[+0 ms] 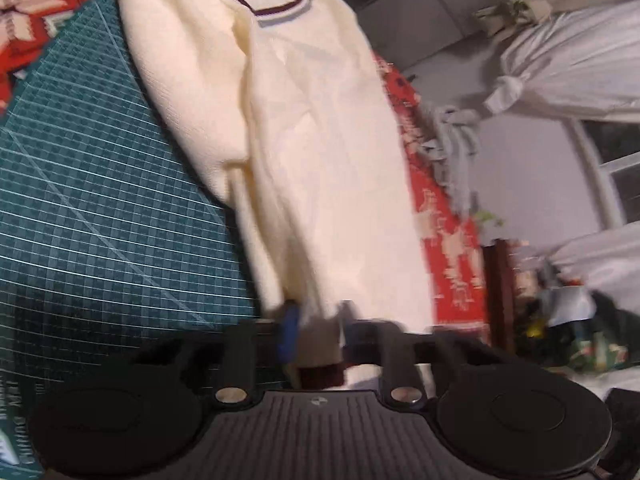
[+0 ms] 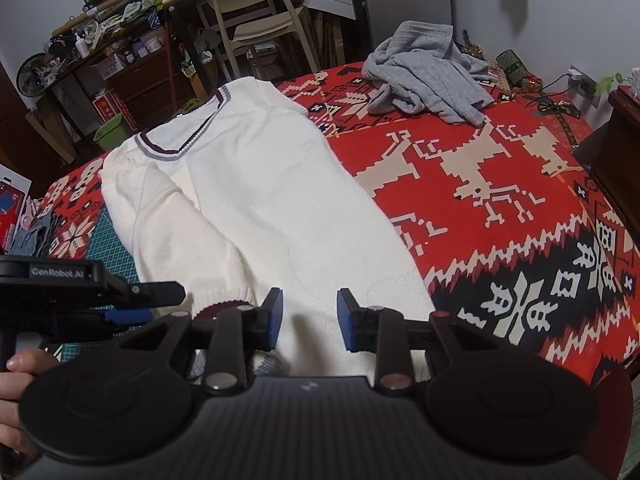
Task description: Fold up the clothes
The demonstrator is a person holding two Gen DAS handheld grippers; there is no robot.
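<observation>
A cream sweater (image 2: 272, 200) with a maroon and grey V-neck collar (image 2: 180, 136) lies flat, partly on the red patterned blanket (image 2: 500, 208) and partly on a green cutting mat (image 1: 100, 208). Its left sleeve is folded in over the body. In the left wrist view my left gripper (image 1: 318, 336) is shut on that sleeve's maroon cuff (image 1: 322, 374), with cream fabric (image 1: 320, 160) stretching away from it. The right wrist view shows the same gripper (image 2: 160, 304) at the left, beside the cuff (image 2: 222, 308). My right gripper (image 2: 310, 320) hovers open over the sweater's hem, holding nothing.
A crumpled grey sweater (image 2: 428, 72) lies at the far side of the blanket. Behind the table stand a white chair (image 2: 256, 12) and cluttered shelves (image 2: 112, 40). A dark wooden cabinet (image 2: 616, 148) stands at the right. A hand (image 2: 16, 384) holds the left gripper.
</observation>
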